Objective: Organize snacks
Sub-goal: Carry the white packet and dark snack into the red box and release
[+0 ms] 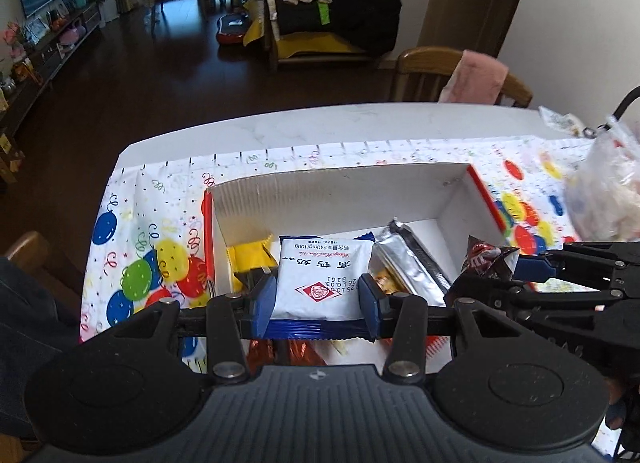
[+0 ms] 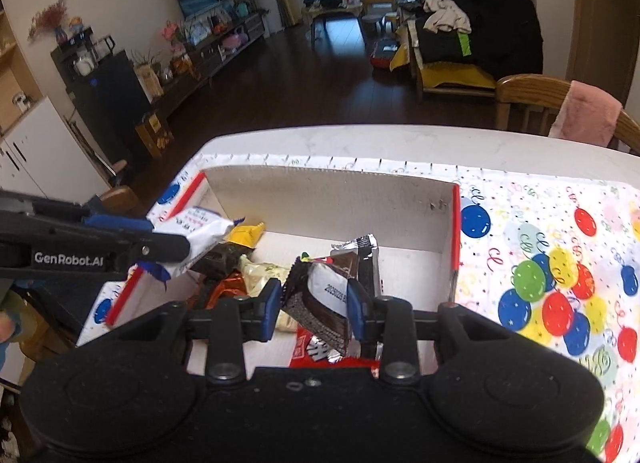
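Gripper status first: I have both loaded over the white box [image 1: 340, 191], which sits on the tabletop [image 1: 320, 123]. Left gripper [image 1: 318, 299] is clamped on the white milk-snack packet [image 1: 320, 275], held above the box's near-left area. Right gripper [image 2: 312, 307] is clamped on the dark brown packet [image 2: 320, 295], above the box's near-middle, over snacks already lying inside. Step in hand, as I judge it: depositing. Next move calls for lowering each packet into the box, then parting the pads.
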The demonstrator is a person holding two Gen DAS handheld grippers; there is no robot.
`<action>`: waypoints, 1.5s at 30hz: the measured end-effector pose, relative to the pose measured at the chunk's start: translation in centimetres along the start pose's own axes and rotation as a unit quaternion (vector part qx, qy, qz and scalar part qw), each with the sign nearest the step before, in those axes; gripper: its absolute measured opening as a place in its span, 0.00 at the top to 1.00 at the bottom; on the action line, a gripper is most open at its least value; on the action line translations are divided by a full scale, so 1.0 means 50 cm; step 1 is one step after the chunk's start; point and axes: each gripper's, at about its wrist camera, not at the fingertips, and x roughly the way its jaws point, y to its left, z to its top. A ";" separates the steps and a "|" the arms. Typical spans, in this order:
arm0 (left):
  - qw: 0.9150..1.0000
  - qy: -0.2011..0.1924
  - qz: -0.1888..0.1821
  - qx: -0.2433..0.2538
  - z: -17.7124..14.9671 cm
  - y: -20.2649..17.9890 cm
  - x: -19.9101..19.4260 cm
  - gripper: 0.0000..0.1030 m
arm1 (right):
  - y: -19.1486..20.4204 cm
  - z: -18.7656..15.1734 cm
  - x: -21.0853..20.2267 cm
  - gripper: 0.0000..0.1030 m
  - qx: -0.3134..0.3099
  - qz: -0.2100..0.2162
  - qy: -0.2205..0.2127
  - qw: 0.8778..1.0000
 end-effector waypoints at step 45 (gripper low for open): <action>0.999 0.033 -0.011 0.019 -0.022 0.001 0.009 0.54 | 0.028 -0.006 -0.019 0.46 -0.015 -0.003 0.009 1.000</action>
